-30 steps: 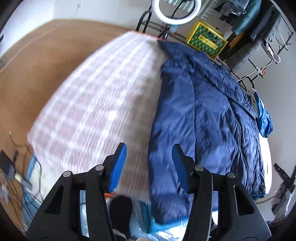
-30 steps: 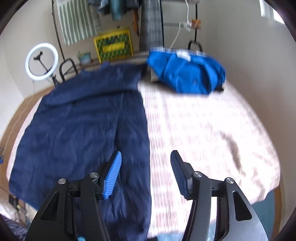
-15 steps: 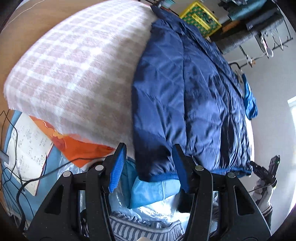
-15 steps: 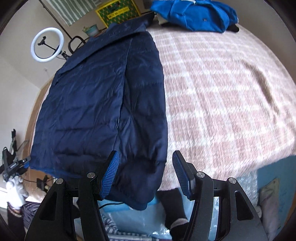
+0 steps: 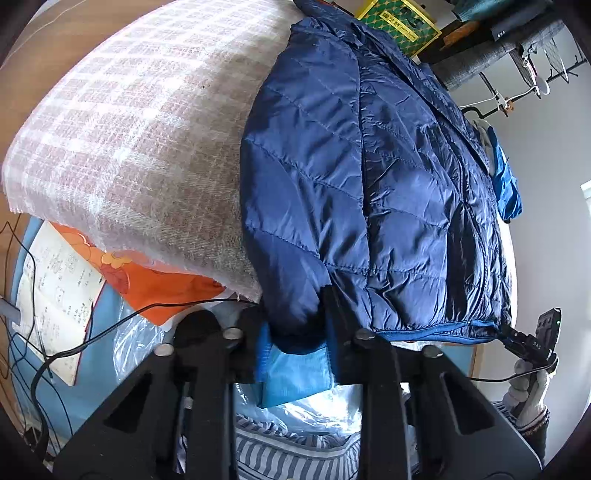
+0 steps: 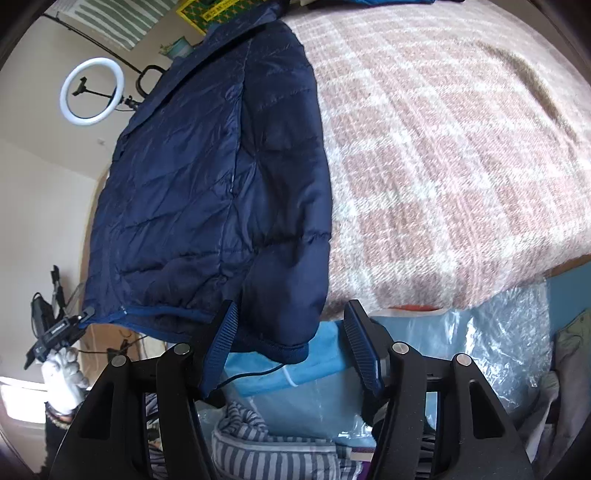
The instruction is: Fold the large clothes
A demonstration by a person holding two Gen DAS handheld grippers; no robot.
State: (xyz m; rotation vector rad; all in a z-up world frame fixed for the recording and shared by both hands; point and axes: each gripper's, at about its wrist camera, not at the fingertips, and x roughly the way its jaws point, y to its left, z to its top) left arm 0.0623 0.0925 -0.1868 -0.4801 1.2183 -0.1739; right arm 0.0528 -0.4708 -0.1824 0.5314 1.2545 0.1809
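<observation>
A navy quilted jacket lies flat on the pink plaid blanket, its hem at the bed's near edge. My left gripper is closing on one sleeve's cuff, which fills the gap between the pads and looks pinched. My right gripper straddles the other sleeve's cuff. Its jaws are closing slightly, and the pads stand clear of the cloth. Each view shows the other hand, in a white glove, past the far hem corner.
A bright blue garment lies at the far side of the bed. A ring light, a yellow crate and a clothes rack stand behind. Below the bed edge are plastic bags, striped cloth, an orange sheet, papers and cables.
Both grippers dropped toward the bed's near edge and now sit at the sleeve cuffs. The left jaws narrowed from wide open onto the cuff. The right jaws stayed about as wide.
</observation>
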